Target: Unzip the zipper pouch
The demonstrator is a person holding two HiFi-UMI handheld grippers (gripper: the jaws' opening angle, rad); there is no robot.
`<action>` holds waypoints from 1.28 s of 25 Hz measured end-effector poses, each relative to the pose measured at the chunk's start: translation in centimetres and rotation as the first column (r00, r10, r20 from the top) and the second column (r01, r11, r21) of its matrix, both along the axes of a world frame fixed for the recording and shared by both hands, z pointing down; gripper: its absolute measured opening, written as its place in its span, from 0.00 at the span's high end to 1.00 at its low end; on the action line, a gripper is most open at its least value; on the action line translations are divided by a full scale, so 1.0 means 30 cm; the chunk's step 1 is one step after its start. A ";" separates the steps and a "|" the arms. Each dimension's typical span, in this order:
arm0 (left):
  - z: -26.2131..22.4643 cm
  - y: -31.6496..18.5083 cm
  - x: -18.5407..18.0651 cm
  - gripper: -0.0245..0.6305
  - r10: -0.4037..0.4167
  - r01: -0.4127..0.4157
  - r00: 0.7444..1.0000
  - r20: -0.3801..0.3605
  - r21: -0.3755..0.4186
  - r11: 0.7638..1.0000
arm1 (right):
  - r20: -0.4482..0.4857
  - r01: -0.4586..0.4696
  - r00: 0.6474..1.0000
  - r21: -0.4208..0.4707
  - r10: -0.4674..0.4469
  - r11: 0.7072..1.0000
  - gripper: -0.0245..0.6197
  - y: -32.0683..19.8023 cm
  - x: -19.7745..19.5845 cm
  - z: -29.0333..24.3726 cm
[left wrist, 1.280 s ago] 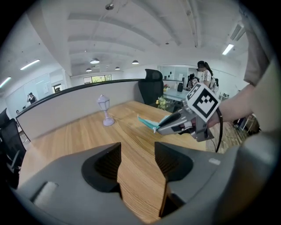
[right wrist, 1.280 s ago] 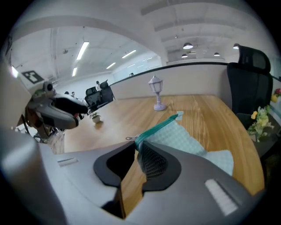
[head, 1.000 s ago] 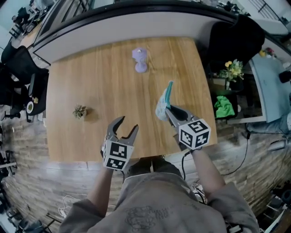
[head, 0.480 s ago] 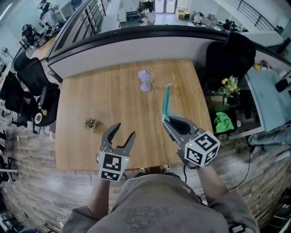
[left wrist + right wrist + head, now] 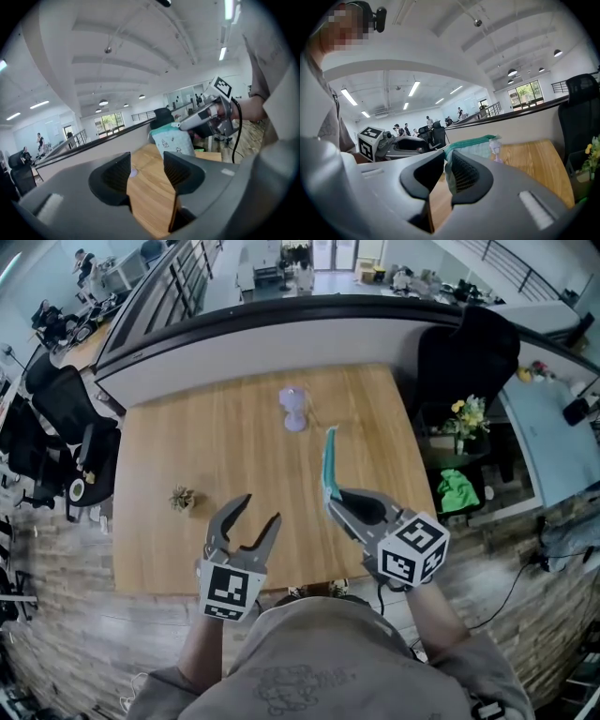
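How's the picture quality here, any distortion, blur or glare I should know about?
Head view: fisheye bows the counter into an arc; even light, soft shadow beside the plant. Left gripper view: dark round corners, pouch sharp. Right gripper view: a mosaic patch top left, ceiling lamps bright without flare.

A wooden surface (image 5: pixel 234 465) carries a small lilac vase-like figure (image 5: pixel 294 410) near its far edge and a tiny potted plant (image 5: pixel 182 498) towards its left side, the two well apart. Beyond the right edge stand a black chair (image 5: pixel 466 357), yellow flowers (image 5: pixel 471 415) and a green cloth (image 5: pixel 457 490). Black office chairs (image 5: pixel 58 399) stand at the left.
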State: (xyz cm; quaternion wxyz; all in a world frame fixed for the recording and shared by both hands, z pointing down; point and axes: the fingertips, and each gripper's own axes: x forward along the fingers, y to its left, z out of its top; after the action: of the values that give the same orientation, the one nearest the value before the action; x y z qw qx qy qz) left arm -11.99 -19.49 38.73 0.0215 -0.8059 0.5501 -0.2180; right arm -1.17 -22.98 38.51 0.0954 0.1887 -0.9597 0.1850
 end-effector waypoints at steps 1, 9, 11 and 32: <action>-0.027 -0.001 0.020 0.65 0.029 -0.030 0.999 0.019 0.040 0.999 | 0.008 0.013 1.000 -0.002 -0.013 1.000 0.86 0.006 -0.001 -0.009; -0.115 0.027 0.210 0.67 0.277 -0.297 0.950 0.147 0.145 0.944 | 0.050 0.114 0.992 0.047 -0.117 0.992 0.86 0.069 -0.034 -0.102; -0.109 0.033 0.246 0.67 0.318 -0.342 0.933 0.167 0.146 0.928 | 0.017 0.134 0.991 0.070 -0.136 0.989 0.86 0.081 -0.046 -0.098; 0.009 0.126 0.297 0.90 0.430 -0.451 0.863 0.265 0.018 0.892 | -0.183 0.334 0.931 0.084 -0.315 0.939 0.86 0.197 -0.077 0.020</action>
State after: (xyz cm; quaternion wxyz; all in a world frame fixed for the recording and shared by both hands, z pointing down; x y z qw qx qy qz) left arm -3.08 -15.70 39.02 0.1729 -0.8741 0.3523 -0.2864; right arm -3.47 -17.06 39.10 0.1937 0.0475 -0.9753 0.0953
